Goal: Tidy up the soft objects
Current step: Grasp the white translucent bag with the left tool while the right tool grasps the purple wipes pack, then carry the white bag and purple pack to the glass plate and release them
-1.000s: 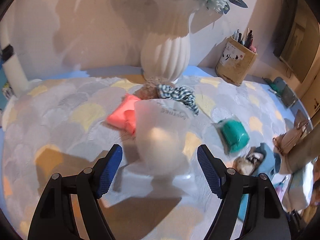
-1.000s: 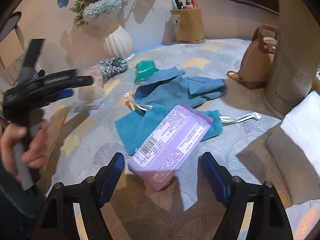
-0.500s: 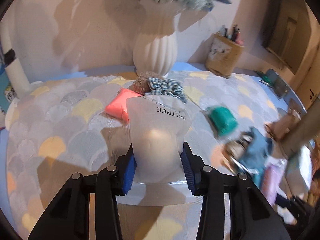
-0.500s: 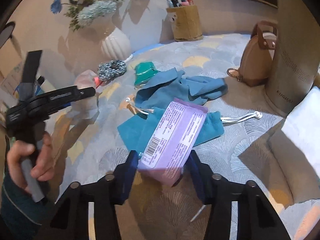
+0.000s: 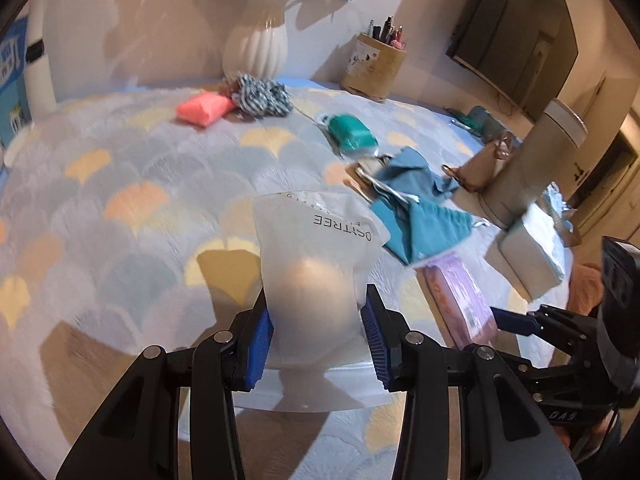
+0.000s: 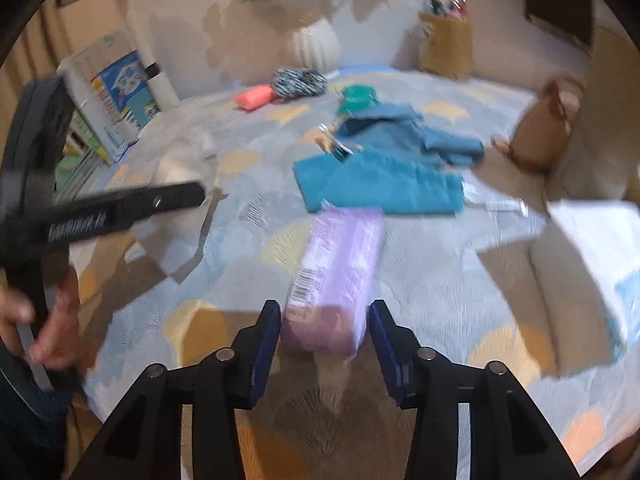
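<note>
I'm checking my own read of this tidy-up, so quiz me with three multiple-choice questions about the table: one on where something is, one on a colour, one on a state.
1. Where does the coral pink packet lie?
A. beside the striped scrunchie, near the white vase
B. on the teal cloth
C. inside the pen holder

2. What colour is the pack between the right gripper's fingers?
A. green
B. lilac
C. orange

3. How is the left gripper?
A. wide open over bare cloth
B. shut on the translucent pouch
C. holding the scrunchie

Answers: 1 A, the packet touches the scrunchie in front of the vase. 2 B, its wrapper is pale purple. 3 B, both blue pads press the pouch's sides.
</note>
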`<move>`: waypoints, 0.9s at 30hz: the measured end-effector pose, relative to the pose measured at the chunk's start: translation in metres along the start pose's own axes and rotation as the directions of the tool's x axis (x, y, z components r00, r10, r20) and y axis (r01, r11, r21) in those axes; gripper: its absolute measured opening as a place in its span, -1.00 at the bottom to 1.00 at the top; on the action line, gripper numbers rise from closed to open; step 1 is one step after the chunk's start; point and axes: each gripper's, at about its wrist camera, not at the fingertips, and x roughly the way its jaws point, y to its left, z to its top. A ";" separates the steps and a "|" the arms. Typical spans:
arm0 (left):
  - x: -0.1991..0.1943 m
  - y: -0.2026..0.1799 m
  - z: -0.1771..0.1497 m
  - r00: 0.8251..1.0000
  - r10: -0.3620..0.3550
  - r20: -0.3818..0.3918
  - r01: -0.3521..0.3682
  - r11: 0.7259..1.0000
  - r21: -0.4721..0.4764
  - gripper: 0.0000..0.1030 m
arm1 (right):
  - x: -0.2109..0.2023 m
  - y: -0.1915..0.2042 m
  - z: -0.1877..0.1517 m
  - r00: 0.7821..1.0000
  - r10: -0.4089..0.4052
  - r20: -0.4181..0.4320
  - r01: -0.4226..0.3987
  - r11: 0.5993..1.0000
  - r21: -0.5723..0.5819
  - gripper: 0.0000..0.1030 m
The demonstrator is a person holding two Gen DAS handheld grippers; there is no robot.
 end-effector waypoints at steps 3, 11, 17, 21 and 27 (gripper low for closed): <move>0.006 0.007 -0.008 0.999 -0.029 0.023 0.030 0.999 -0.018 -0.23 | -0.002 -0.010 -0.005 0.999 0.041 0.013 -0.042 0.996 0.079 0.19; 0.001 0.010 -0.010 0.998 -0.028 0.061 0.030 0.999 -0.040 -0.22 | -0.002 0.002 -0.009 0.998 -0.040 0.046 0.034 0.992 0.121 0.26; 0.000 0.010 -0.009 0.997 -0.033 0.064 0.035 0.999 -0.026 -0.22 | 0.002 0.008 -0.006 0.989 -0.116 0.089 0.101 0.982 0.157 0.20; 0.002 0.011 -0.009 0.998 -0.038 0.059 0.040 0.999 -0.035 -0.23 | 0.004 0.013 -0.005 0.978 -0.183 0.103 0.171 0.979 0.115 -0.04; 0.002 0.011 -0.009 0.998 -0.032 0.059 0.034 0.999 -0.029 -0.23 | 0.008 0.021 -0.007 0.965 -0.238 0.111 0.233 0.971 0.054 -0.04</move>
